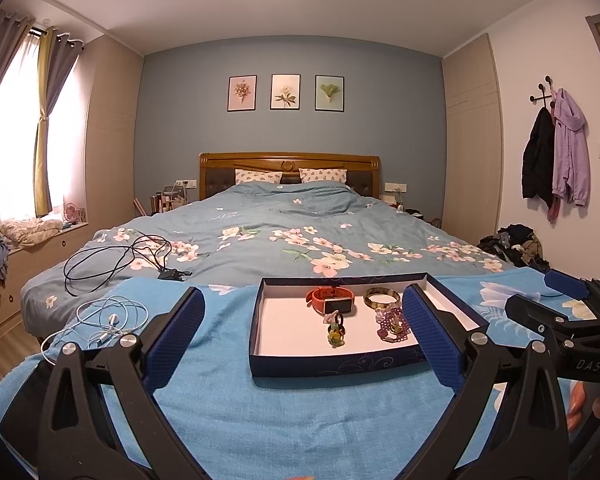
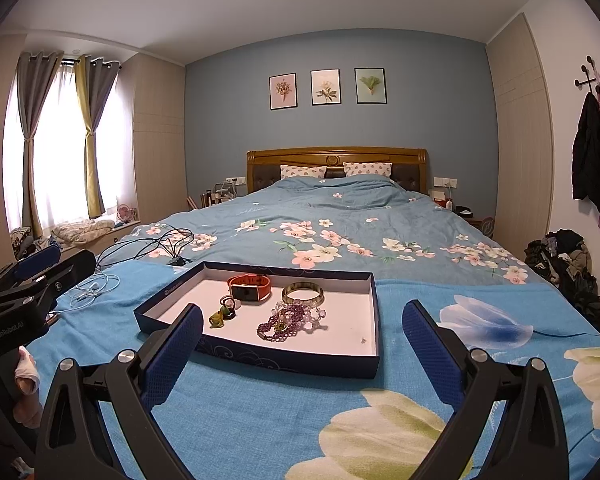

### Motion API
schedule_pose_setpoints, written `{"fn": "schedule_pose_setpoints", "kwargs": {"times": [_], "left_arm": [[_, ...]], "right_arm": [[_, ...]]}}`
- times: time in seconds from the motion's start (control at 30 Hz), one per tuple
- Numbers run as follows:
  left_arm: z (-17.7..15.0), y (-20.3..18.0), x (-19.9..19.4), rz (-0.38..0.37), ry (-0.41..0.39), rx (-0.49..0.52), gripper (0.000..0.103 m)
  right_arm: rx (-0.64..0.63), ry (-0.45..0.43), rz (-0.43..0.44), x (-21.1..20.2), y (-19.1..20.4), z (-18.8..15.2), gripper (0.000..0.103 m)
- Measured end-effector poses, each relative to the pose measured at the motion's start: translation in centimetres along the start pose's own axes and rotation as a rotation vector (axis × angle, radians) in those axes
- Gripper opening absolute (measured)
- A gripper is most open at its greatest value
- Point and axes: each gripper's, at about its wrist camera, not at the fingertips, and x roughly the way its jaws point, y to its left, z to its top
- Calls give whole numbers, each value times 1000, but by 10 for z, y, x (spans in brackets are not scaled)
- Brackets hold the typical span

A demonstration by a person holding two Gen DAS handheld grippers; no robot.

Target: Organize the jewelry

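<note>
A dark blue box lid point(image 1: 332, 364) point(image 2: 284, 360) with a white inside lies on the blue blanket. In it are an orange smartwatch point(image 1: 332, 300) point(image 2: 250, 287), a greenish bangle point(image 1: 382, 298) point(image 2: 303, 293), a purple bead bracelet point(image 1: 390, 324) point(image 2: 282, 324) and small rings point(image 1: 335, 330) point(image 2: 223, 312). My left gripper point(image 1: 304, 312) is open and empty, just short of the box. My right gripper point(image 2: 303, 330) is open and empty, near the box's front right. Each gripper shows at the edge of the other's view, the right gripper point(image 1: 564, 300) and the left gripper point(image 2: 40, 276).
White earphones point(image 1: 108, 320) point(image 2: 92, 286) and a black cable point(image 1: 116, 260) point(image 2: 156, 244) lie on the bed left of the box. The floral duvet point(image 1: 300, 240) stretches behind. A pile of clothes point(image 2: 568, 264) sits on the floor at the right.
</note>
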Motion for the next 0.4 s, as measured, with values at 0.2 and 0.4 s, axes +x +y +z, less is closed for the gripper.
{"fn": "schedule_pose_setpoints", "kwargs": {"times": [0.2, 0.4], "left_arm": [[-2, 6, 9, 11, 44, -9, 97], [-10, 30, 37, 15, 191, -19, 97]], "right_arm": [[-11, 50, 3, 7, -11, 1, 96], [9, 260, -68, 39, -61, -5, 96]]}}
